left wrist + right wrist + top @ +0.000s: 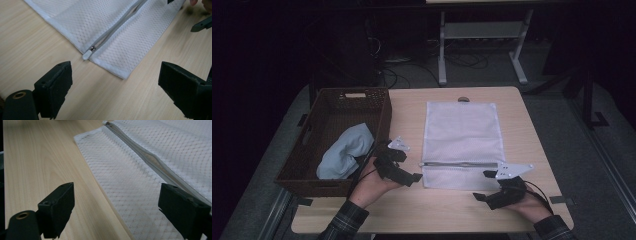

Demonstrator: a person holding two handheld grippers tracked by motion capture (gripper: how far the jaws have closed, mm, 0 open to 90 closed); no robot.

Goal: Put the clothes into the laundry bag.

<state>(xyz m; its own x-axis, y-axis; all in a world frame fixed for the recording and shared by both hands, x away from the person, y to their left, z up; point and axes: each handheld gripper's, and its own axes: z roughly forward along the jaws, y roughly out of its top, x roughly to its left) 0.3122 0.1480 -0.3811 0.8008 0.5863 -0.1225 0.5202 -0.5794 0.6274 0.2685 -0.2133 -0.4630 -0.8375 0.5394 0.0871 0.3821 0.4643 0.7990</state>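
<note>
Bag: a white mesh zip-up laundry bag [462, 142] lies flat at the frame's centre, its white zipper pull [86, 54] at the left end.
Left gripper [409, 172]: jaws apart, empty, just short of the pull.
Right gripper [486, 186]: jaws apart, empty, at the bag's lower right edge.
Risk: the small pull may slip out; with the mesh unpinned, the bag would likely drag instead of unzipping.
Surface: pale wooden table [412, 210], a brown wicker basket [319, 180] at left holding a light blue cloth [344, 150].
Room: dark, with cables on the floor.
</note>
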